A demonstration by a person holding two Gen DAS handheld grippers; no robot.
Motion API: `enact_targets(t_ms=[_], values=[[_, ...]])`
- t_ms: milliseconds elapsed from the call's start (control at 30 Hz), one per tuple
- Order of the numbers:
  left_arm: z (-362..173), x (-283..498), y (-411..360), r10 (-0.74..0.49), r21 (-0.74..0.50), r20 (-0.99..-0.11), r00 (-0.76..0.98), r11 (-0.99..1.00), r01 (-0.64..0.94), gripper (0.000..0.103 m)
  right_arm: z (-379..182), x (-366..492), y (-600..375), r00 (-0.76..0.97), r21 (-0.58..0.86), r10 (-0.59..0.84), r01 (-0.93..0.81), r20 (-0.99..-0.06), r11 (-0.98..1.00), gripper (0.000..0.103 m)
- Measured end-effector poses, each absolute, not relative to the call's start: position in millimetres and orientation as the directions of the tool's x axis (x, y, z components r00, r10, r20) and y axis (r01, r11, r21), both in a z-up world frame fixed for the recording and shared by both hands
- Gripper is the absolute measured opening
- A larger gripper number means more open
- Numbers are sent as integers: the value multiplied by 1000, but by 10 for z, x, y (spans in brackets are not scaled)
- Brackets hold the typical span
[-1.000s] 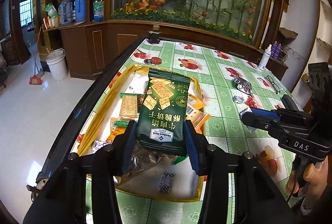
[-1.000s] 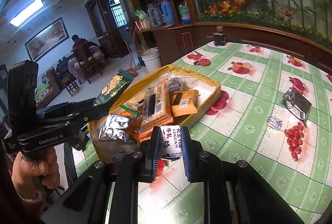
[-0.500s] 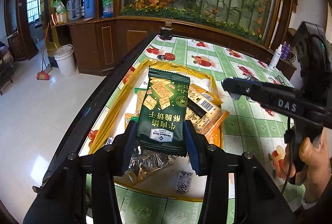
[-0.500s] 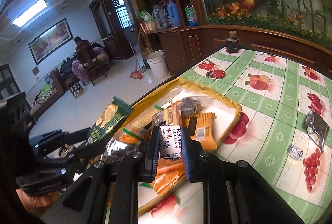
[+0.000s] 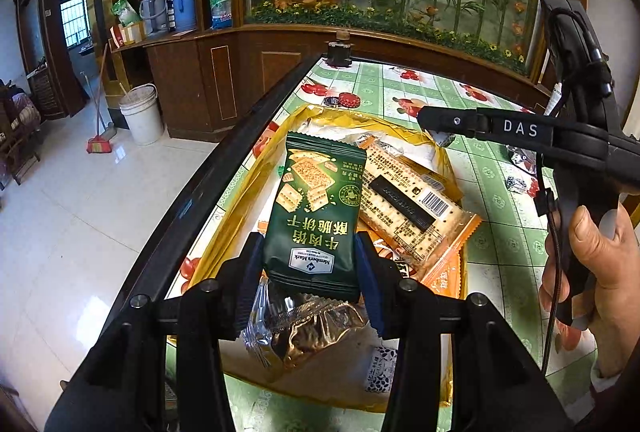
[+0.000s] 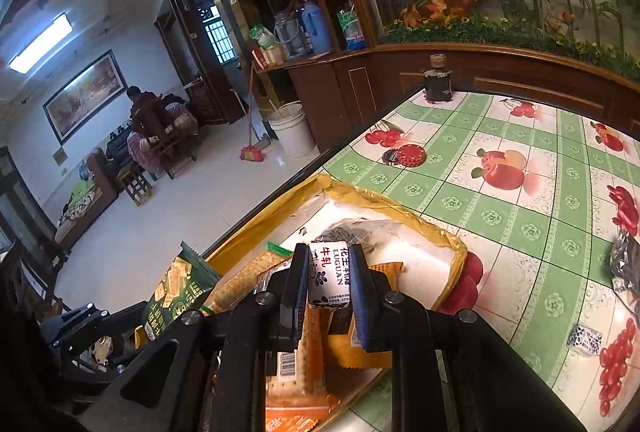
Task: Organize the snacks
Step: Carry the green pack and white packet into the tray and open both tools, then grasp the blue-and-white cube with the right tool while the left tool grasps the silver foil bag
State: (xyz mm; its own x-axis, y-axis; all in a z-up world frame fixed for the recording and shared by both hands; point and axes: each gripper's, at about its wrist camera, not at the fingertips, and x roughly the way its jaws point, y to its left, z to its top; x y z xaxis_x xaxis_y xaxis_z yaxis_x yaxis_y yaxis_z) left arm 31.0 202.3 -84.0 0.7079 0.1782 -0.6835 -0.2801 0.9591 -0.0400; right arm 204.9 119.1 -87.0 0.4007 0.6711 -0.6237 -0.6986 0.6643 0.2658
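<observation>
My left gripper (image 5: 310,264) is shut on a dark green cracker packet (image 5: 316,208) and holds it above the near end of a yellow-rimmed tray (image 5: 248,188) of snacks. My right gripper (image 6: 329,280) is shut on a small white nougat candy (image 6: 329,278) and hovers over the same tray (image 6: 436,232). In the left wrist view the right gripper (image 5: 430,118) reaches in from the right above the tray's far end. The green packet also shows in the right wrist view (image 6: 176,292). Orange cracker packs (image 5: 404,200) and a gold foil bag (image 5: 308,336) lie in the tray.
A red tin (image 6: 412,154) and a dark jar (image 6: 438,84) stand on the fruit-pattern tablecloth beyond the tray. A silver foil packet (image 6: 626,264) and a small wrapped candy (image 6: 586,340) lie to the right. The table's left edge (image 5: 200,188) drops to the floor.
My right gripper has moved left with the candy, from beside the tray to over its far end. My left gripper has kept the green packet and moved slightly forward over the tray.
</observation>
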Motion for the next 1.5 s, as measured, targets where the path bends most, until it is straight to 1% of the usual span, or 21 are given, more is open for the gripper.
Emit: enact_targets(t_ms=[167,233,433,533,600,667,700,733,767,833,1033,1100,1167,1233,1267,1333,1367,1500], values=[[-851,347,2036,183,-36,-691,699,957,-287,44,-928,2140,1248,391,271,666,-695,-635,666,20],[-864,367,2039,183,-38,-695,695,956,-289,44,-970,2185,1266,382,279,664,-691,-642,667,23],[-938,436,2092,149,-79,-721,677,953,-294,45,-1044,2198,1302,373,275,654,-689,-658,670,23],[-945,431,2116,140,-100,-723,677,948,-303,51,-1057,2199,1272,376,280,653,-683,-658,675,26],[-921,422,2125,145,-103,-718,681,945,-309,56,-1043,2184,1233,382,278,650,-678,-657,680,31],[-887,419,2124,155,-100,-712,685,943,-318,65,-1017,2177,1166,388,285,656,-675,-648,681,45],[-864,415,2116,156,-101,-707,690,943,-317,67,-1003,2167,1135,394,282,655,-673,-645,683,47],[-843,417,2103,163,-97,-704,692,942,-321,71,-985,2158,1095,401,278,652,-671,-643,687,50],[-828,427,2090,170,-93,-701,693,942,-324,73,-972,2147,1051,406,278,652,-669,-640,689,51],[-780,427,2046,164,-97,-688,707,945,-313,73,-950,2129,960,419,273,646,-661,-638,699,53],[-713,482,1862,150,-90,-680,718,954,-284,73,-920,2111,576,453,282,632,-624,-628,728,54],[-692,506,1784,137,-90,-679,721,960,-267,73,-924,2111,450,467,282,621,-608,-629,742,56],[-671,539,1698,128,-85,-681,721,964,-252,73,-926,2102,329,476,283,615,-596,-629,751,65],[-647,556,1620,120,-82,-677,726,968,-236,74,-927,2081,190,492,277,601,-581,-630,765,71],[-636,574,1580,116,-81,-677,727,970,-230,75,-928,2070,119,497,275,596,-575,-631,771,73],[-624,607,1513,108,-81,-677,728,972,-220,78,-936,2050,-43,513,262,576,-559,-636,787,74],[-616,631,1473,102,-85,-677,729,973,-214,78,-935,2034,-127,524,253,564,-549,-639,797,76],[-599,728,1278,40,-117,-670,741,980,-159,78,-954,1998,-551,564,230,516,-500,-645,835,77]])
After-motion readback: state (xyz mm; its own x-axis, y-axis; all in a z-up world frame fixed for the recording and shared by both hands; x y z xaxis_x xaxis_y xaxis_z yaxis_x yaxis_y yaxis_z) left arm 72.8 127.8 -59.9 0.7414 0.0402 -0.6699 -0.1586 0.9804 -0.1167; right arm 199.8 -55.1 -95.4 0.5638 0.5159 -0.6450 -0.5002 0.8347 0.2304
